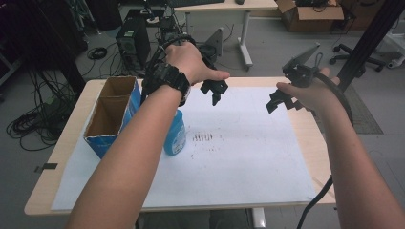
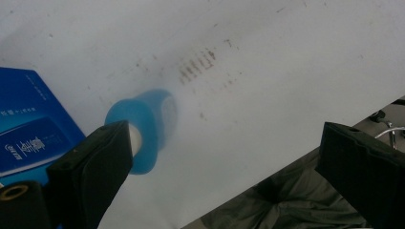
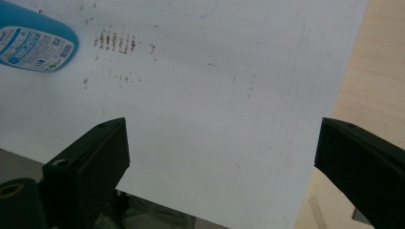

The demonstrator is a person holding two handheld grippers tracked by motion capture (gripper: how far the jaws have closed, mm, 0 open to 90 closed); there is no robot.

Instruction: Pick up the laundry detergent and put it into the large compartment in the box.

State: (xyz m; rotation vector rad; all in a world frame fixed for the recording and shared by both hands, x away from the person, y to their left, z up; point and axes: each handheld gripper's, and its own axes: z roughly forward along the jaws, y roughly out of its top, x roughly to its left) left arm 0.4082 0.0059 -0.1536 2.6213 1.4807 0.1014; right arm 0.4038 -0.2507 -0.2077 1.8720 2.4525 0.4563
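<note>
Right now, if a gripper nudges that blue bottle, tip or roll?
The blue bottle looks upright on the white sheet, tall for its base, so a high push probably tips it. Its rounded body would likely roll once down. The smooth plastic may slip between jaws.

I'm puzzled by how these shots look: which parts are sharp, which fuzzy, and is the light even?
High view: dim, flat light, soft shadows under the forearms on the white paper sheet. Left gripper view: the blue plastic bottle is smeared and out of focus, while the brown smudge marks read a little clearer. Right gripper view: brighter and sharper; the bottle's label text shows, no glare.
</note>
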